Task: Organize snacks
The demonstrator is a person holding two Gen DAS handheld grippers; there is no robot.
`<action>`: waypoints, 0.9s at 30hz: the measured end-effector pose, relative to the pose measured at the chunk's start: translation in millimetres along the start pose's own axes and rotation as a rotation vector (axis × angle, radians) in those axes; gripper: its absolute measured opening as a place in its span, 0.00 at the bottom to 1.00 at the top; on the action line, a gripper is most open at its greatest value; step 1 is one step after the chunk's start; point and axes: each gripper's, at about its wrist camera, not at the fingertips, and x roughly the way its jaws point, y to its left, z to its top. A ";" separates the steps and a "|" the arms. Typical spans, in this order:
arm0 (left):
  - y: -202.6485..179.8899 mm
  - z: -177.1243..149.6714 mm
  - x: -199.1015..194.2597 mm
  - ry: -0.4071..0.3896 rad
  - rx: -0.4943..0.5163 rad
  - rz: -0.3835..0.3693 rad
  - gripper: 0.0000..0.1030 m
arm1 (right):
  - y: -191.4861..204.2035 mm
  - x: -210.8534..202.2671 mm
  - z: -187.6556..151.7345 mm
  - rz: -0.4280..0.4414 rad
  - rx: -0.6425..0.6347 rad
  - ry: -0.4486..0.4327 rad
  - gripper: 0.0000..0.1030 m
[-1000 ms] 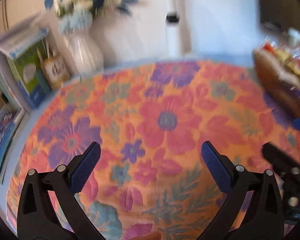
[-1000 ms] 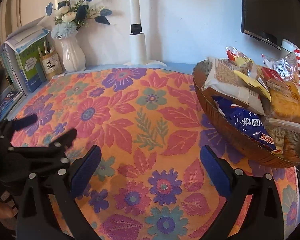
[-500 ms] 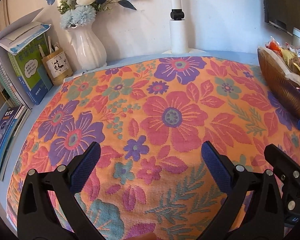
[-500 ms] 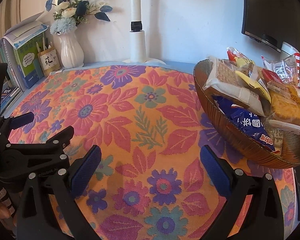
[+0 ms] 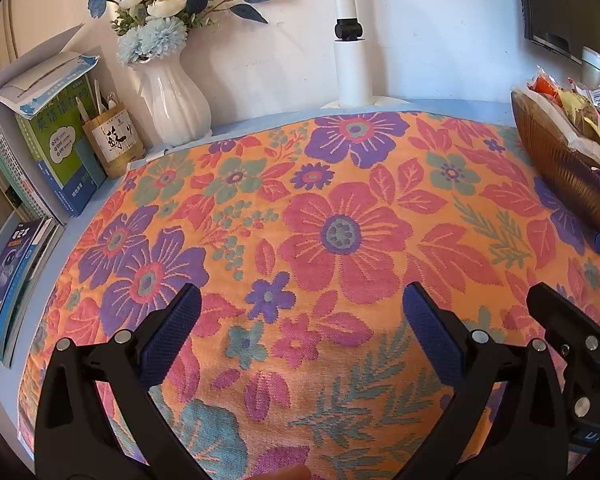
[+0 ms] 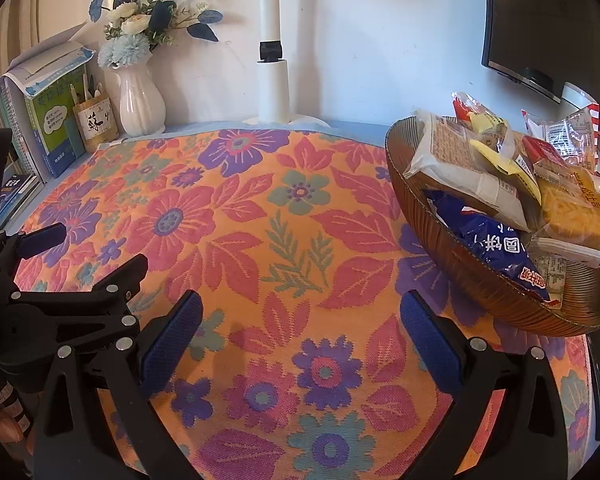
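The right gripper [image 6: 300, 344] has its jaws wide apart and empty, low over the flowered cloth [image 6: 236, 248] on the worktop. The left gripper [image 5: 298, 338] is also spread apart and holds nothing; it hangs just beside the right one, on its left.

All the snacks lie in the brown ribbed bowl [image 6: 500, 292] at the right edge of the cloth, and no packet lies loose on the cloth, so I judge the task is almost done or the packets must now be sorted. For a good next grasp, the right gripper should come from above and close on one packet edge only, without pushing the bowl towards the worktop edge.

Counted: one bowl, and about seven packets in it, though the pile hides some; one blue packet [image 6: 496, 248] lies lowest. Behind stand one white vase [image 6: 140, 100], one pen cup [image 6: 96, 120] and one white pole [image 6: 272, 80].
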 end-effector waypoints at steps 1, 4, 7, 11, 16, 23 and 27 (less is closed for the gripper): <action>-0.3 0.0 -0.1 0.000 0.000 0.000 0.97 | -0.4 0.3 0.1 0.002 -0.001 0.000 0.95; -0.6 0.0 -0.1 0.000 -0.002 0.003 0.97 | -0.5 0.6 0.0 0.002 -0.002 0.002 0.95; 0.3 0.0 0.4 0.002 -0.004 0.001 0.97 | -1.3 0.1 0.4 0.000 0.007 0.003 0.95; 2.7 -0.2 2.1 0.011 -0.015 -0.005 0.97 | -4.3 -0.4 0.8 0.002 0.020 0.001 0.95; 3.1 -0.4 2.7 0.013 -0.014 -0.005 0.97 | -3.6 -0.4 0.7 0.000 0.018 0.001 0.95; 2.3 -0.3 2.4 0.012 -0.013 -0.004 0.97 | -3.4 -0.6 0.5 0.000 0.016 0.001 0.95; 3.3 -0.3 2.7 0.015 -0.015 -0.005 0.97 | -3.7 -0.4 0.5 0.000 0.014 0.000 0.95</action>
